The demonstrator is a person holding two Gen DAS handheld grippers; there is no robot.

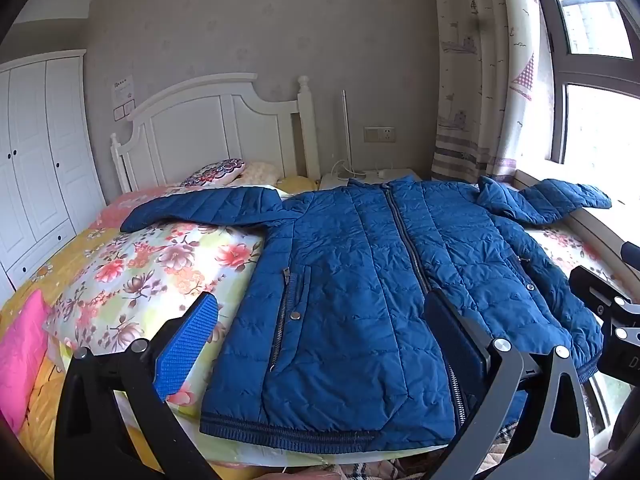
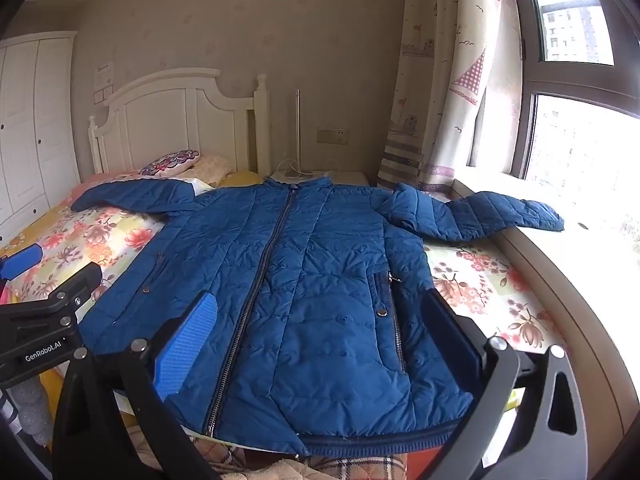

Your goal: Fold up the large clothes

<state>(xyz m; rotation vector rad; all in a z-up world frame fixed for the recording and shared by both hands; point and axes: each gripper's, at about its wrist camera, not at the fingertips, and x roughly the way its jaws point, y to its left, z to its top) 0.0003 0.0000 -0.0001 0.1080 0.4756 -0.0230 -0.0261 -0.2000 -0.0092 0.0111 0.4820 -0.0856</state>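
A blue quilted zip-up jacket [image 1: 360,280] lies flat, front up and zipped, on the bed, hem toward me, both sleeves spread out. It also shows in the right wrist view [image 2: 312,280]. Its right sleeve [image 2: 480,216] reaches onto the window sill. My left gripper [image 1: 320,320] is open and empty, hovering over the jacket's left half near the hem. My right gripper [image 2: 316,320] is open and empty over the right half near the hem. The left gripper also shows at the left edge of the right wrist view [image 2: 44,300].
The bed has a floral quilt [image 1: 160,272] and a pink cloth [image 1: 20,352] at the left. A white headboard [image 1: 208,128], pillows [image 1: 216,172], a nightstand [image 1: 360,178], curtain [image 1: 480,80] and window sill [image 2: 580,280] lie beyond. A white wardrobe [image 1: 36,152] stands at the left.
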